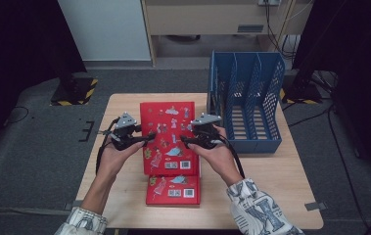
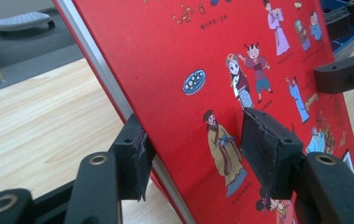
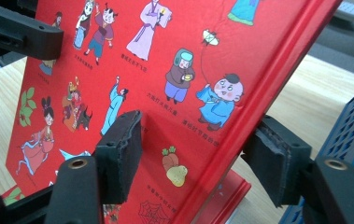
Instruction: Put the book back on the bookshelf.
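Stiff, glossy red hardcover picture book (image 1: 168,132), slippery and weighty: left gripper (image 1: 146,139) and right gripper (image 1: 185,141) clamped on opposite edges.

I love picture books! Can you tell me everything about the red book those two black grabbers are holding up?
The upper red book has a glossy hard cover dotted with little cartoon people, a lantern, vegetables, and barcodes near its bottom edge. It is tilted up off the table. The left gripper pinches its page edge; the right gripper clamps its spine side. Its lower end overlaps a matching second red book lying flat.
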Motion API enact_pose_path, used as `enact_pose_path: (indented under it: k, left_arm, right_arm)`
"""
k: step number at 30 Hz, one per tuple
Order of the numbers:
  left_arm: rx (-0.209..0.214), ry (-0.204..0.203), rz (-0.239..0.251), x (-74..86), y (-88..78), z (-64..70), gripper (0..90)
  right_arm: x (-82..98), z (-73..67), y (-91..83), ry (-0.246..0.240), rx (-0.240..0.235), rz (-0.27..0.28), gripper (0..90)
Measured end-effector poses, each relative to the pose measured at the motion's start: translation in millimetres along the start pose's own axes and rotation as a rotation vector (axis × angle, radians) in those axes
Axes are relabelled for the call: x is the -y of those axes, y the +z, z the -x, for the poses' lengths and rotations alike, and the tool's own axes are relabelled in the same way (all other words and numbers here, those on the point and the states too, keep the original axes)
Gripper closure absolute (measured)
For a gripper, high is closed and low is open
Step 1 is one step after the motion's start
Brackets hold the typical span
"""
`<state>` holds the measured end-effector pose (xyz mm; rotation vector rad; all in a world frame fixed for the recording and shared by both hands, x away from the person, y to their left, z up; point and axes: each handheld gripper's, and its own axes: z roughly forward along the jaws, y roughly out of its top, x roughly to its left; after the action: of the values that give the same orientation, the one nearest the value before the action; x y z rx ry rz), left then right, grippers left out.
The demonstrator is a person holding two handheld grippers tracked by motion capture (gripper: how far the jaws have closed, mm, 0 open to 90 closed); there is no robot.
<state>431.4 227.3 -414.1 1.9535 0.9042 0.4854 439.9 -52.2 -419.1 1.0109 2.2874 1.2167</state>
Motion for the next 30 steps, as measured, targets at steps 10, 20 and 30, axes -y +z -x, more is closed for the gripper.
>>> enact_pose_path:
  k: [10,20,30]
  left_arm:
    - [-0.04,0.016,0.019,-9.2,-1.5,-0.8,45.9]
    - [-0.07,0.024,0.026,-18.7,5.7,-1.2,48.3]
    - [-0.082,0.055,0.061,-18.1,-3.5,8.0,51.5]
  right_arm:
    - [-10.7,-0.6,-6.3,-0.026,0.034,0.027,42.9]
    - [-20.9,9.8,-4.4,-0.018,0.066,0.041,45.7]
    - [-22.5,9.8,-14.7,-0.037,0.08,0.064,49.1]
